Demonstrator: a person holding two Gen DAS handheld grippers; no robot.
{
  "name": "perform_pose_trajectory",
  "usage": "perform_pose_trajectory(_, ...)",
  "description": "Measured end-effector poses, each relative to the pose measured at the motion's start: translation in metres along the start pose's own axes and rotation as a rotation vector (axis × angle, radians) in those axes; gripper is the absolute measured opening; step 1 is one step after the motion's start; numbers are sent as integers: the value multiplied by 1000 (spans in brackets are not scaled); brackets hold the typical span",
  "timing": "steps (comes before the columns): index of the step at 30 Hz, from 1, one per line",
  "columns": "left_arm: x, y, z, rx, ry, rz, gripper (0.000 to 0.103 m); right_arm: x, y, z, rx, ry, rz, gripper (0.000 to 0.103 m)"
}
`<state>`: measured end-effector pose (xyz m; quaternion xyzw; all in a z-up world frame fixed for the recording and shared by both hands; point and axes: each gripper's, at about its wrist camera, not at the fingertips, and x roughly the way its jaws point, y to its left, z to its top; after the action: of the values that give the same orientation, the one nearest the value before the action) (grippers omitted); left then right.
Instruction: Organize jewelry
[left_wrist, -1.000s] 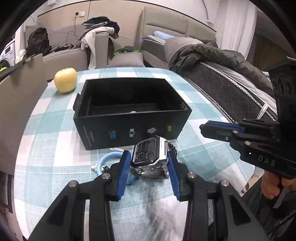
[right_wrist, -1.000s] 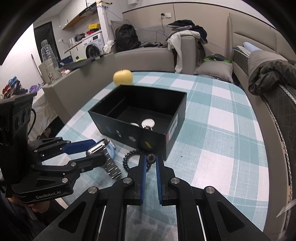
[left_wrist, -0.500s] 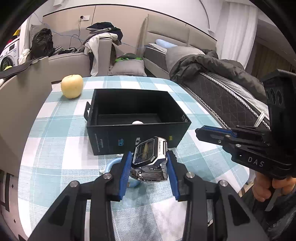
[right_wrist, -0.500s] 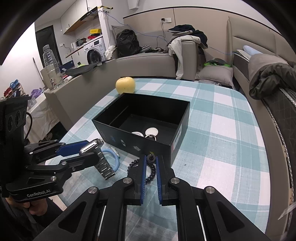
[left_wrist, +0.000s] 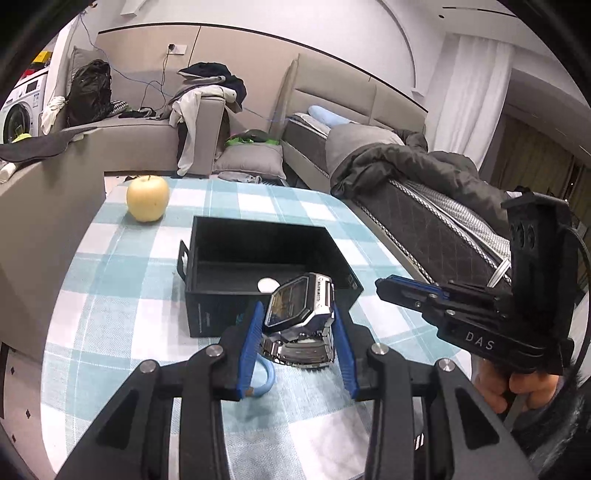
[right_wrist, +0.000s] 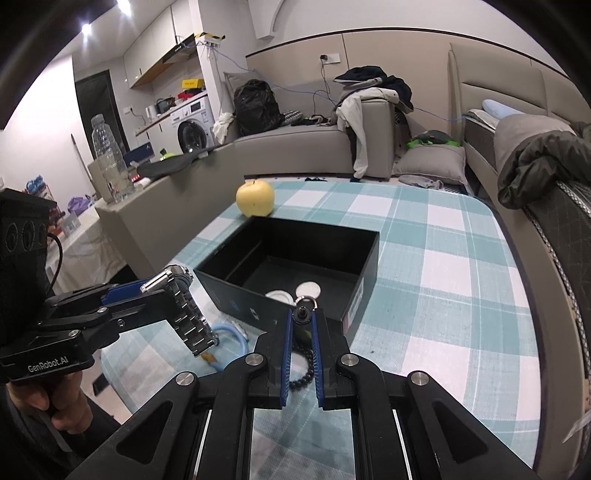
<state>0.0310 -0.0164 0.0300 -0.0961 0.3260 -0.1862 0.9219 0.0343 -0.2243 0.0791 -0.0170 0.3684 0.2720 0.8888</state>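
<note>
My left gripper (left_wrist: 297, 314) is shut on a silver digital watch (left_wrist: 301, 308) and holds it in the air just in front of the open black box (left_wrist: 229, 310). The watch's metal band (right_wrist: 190, 325) hangs down in the right wrist view. My right gripper (right_wrist: 301, 317) is shut on a black bead bracelet (right_wrist: 303, 373) that dangles below its fingers, near the box's front corner (right_wrist: 354, 306). White round pieces (right_wrist: 308, 288) lie inside the box. A light blue bangle (right_wrist: 231, 334) lies on the checked tablecloth in front of the box.
A yellow apple (left_wrist: 147, 197) stands on the table behind the box. The table's edges are near on the left (right_wrist: 122, 354) and right (left_wrist: 399, 258). A grey sofa (right_wrist: 295, 147) and a bed with a dark jacket (left_wrist: 413, 170) surround the table.
Both grippers have risen off the table. The left one lifted the watch toward the box rim; the right one lifted the bead bracelet, which now hangs from its fingers.
</note>
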Motion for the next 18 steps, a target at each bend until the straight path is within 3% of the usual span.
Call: perform_pose_trajectory(18,9,16,38,1,-29,56,31,16,-1,29,47,-25,70,9)
